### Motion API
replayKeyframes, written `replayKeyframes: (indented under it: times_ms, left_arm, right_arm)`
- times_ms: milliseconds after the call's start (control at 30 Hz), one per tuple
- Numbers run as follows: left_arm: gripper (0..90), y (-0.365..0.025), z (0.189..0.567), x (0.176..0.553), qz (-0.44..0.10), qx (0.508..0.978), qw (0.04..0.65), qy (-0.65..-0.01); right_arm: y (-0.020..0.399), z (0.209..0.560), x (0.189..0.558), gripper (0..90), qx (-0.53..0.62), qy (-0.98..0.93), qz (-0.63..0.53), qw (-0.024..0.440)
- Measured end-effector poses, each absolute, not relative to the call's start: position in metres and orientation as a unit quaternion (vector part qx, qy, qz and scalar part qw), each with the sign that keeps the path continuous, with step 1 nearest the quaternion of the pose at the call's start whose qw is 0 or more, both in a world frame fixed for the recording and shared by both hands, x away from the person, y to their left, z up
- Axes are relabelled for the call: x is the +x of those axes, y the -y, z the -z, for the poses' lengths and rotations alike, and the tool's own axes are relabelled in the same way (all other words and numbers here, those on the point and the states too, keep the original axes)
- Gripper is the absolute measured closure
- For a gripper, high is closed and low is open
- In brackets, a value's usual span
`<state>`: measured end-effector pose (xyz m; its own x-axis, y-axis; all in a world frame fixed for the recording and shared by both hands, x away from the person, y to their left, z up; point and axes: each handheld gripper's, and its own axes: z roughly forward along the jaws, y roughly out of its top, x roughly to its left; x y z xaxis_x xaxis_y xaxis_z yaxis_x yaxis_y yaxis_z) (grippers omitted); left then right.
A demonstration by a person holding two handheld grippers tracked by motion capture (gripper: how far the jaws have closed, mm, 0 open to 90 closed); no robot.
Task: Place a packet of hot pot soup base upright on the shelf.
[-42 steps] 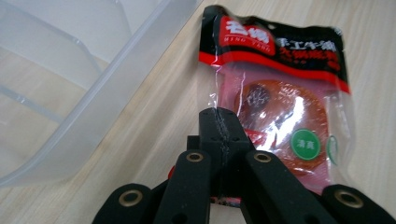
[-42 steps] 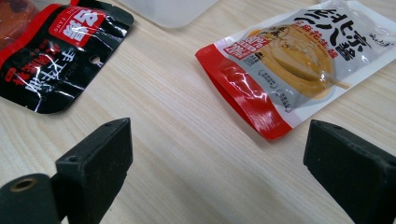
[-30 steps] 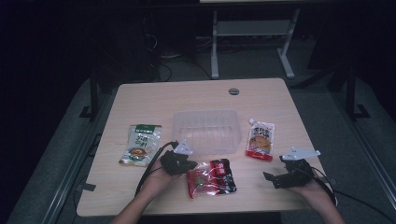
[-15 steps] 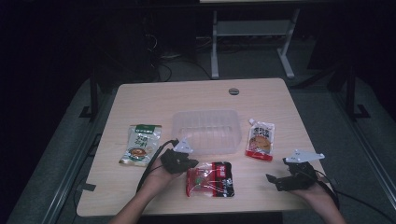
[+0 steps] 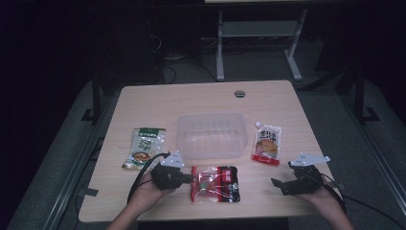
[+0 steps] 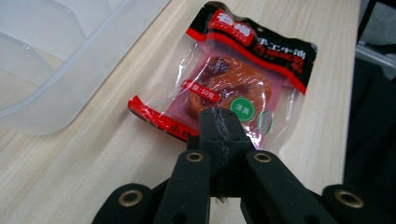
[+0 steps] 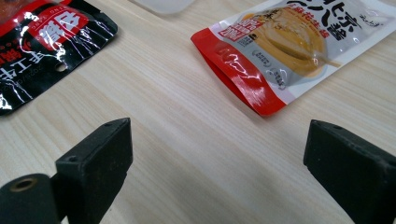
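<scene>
A red and black snack packet (image 5: 216, 183) (image 6: 233, 84) lies flat on the table's near side. My left gripper (image 5: 188, 179) (image 6: 219, 122) is shut, its tips right at the packet's left edge. I cannot tell whether they touch it, and nothing is visibly pinched between them. Near the front right corner, my right gripper (image 5: 280, 184) (image 7: 217, 137) stands open over bare wood, its jaws wide apart. A red-edged sauce pouch (image 5: 267, 143) (image 7: 280, 46) lies just beyond it, and the packet's end (image 7: 42, 42) lies to its left.
A clear plastic container (image 5: 210, 117) (image 6: 56, 70) sits at the middle of the wooden table (image 5: 191, 96), just behind the packet. A green packet (image 5: 143, 147) lies to its left. Around the table the floor is dark, with a metal frame behind.
My left gripper has drawn back to the left, off the red packet to its left edge. The packet, tilted before, now lies flat. The right gripper has stayed put.
</scene>
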<state>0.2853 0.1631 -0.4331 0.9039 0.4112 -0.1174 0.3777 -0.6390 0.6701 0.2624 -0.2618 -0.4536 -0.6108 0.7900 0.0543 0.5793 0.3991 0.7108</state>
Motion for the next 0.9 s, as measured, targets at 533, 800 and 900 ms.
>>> replayKeyframes:
  times_ms: [533,800,900]
  left_arm:
    - [89.8,-0.155,0.444,0.293,-0.017,0.918,0.334,-0.214]
    - [89.8,-0.153,0.448,0.293,-0.015,0.915,0.335,-0.223]
    - [89.8,-0.154,0.449,0.294,-0.014,0.918,0.328,-0.222]
  right_arm:
    - [0.261,0.455,0.262,7.6,0.413,-0.826,-0.357,0.143]
    - [0.261,0.455,0.263,7.6,0.414,-0.826,-0.355,0.143]
    - [0.261,0.455,0.262,7.6,0.414,-0.826,-0.356,0.143]
